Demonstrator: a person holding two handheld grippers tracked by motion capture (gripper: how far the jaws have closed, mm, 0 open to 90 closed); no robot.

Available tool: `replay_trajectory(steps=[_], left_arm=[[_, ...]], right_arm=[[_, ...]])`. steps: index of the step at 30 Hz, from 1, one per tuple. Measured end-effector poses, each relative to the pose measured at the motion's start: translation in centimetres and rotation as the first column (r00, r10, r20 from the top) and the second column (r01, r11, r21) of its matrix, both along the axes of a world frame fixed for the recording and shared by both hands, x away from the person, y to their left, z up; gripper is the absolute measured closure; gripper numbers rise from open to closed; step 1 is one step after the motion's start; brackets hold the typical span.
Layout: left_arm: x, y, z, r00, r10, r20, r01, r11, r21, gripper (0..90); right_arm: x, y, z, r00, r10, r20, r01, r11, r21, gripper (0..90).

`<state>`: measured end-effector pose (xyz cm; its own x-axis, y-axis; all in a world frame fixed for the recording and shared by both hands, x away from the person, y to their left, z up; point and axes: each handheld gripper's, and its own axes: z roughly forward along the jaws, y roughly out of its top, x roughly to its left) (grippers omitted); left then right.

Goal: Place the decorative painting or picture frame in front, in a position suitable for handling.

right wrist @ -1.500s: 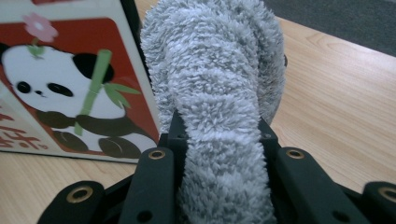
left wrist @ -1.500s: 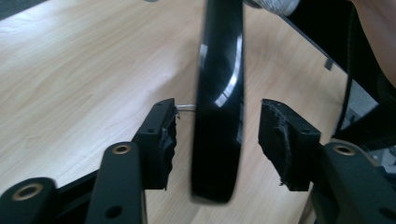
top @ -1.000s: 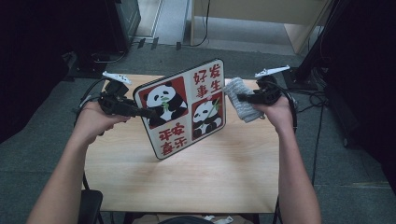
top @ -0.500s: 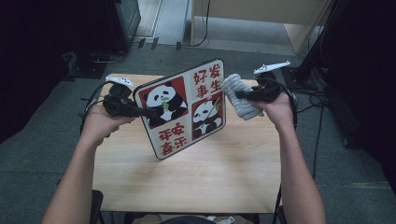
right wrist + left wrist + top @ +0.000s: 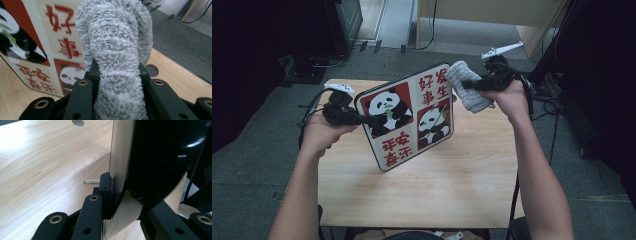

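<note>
Left gripper has just closed its fingers tight; right gripper, seemingly raised, is clamped too.

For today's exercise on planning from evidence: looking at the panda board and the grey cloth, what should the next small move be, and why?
Probably bring the grey cloth against the panda board's top corner and begin wiping. The left gripper, whose jaws have just been closing, clamps the board's edge and holds it tilted up off the table, while the right gripper grips the cloth right beside that corner.

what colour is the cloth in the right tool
Grey: a fluffy grey cloth, clearest in the right gripper view.
</note>
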<state>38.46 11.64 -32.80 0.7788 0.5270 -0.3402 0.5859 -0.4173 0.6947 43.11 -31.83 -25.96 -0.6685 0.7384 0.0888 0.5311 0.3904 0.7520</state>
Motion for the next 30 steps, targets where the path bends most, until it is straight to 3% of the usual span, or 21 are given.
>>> replay_trajectory(steps=[4,6,11,16,19,27,30], left_arm=[[-0.1,0.0,-0.1,0.9996,-0.015,0.023,0.015,0.9999,0.001,78.8],[0.0,0.1,-0.2,0.9998,-0.014,0.016,0.014,0.9998,-0.014,79.1],[0.1,0.1,-0.1,0.9994,-0.031,0.015,0.031,0.9995,-0.002,79.4],[0.1,0.2,-0.1,0.9991,-0.04,0.016,0.041,0.9991,-0.011,79.6],[0.3,0.3,-0.2,0.9987,-0.047,0.018,0.048,0.9988,-0.013,79.7],[0.5,0.5,-0.4,0.9986,-0.049,0.021,0.05,0.9985,-0.021,79.7],[0.5,0.6,-0.4,0.9984,-0.052,0.023,0.052,0.9983,-0.024,79.7]], right_arm=[[0.2,0.9,1.7,0.9996,0.019,0.023,-0.019,1.0,-0.001,69.1],[0.3,1.3,2.6,0.9989,0.021,0.041,-0.021,1.0,-0.005,69.1],[0.7,2.6,4.7,0.997,0.018,0.075,-0.016,0.999,-0.03,68.8],[1.1,3.8,5.9,0.9938,0.027,0.108,-0.022,0.999,-0.04,68.7],[1.8,4.3,5.7,0.9949,0.031,0.096,-0.027,0.999,-0.038,69.0],[2.2,4.6,3.2,0.9978,0.057,0.035,-0.055,0.998,-0.031,69.8],[2.3,4.6,2.8,0.9968,0.079,0.013,-0.079,0.996,-0.051,70.0]])
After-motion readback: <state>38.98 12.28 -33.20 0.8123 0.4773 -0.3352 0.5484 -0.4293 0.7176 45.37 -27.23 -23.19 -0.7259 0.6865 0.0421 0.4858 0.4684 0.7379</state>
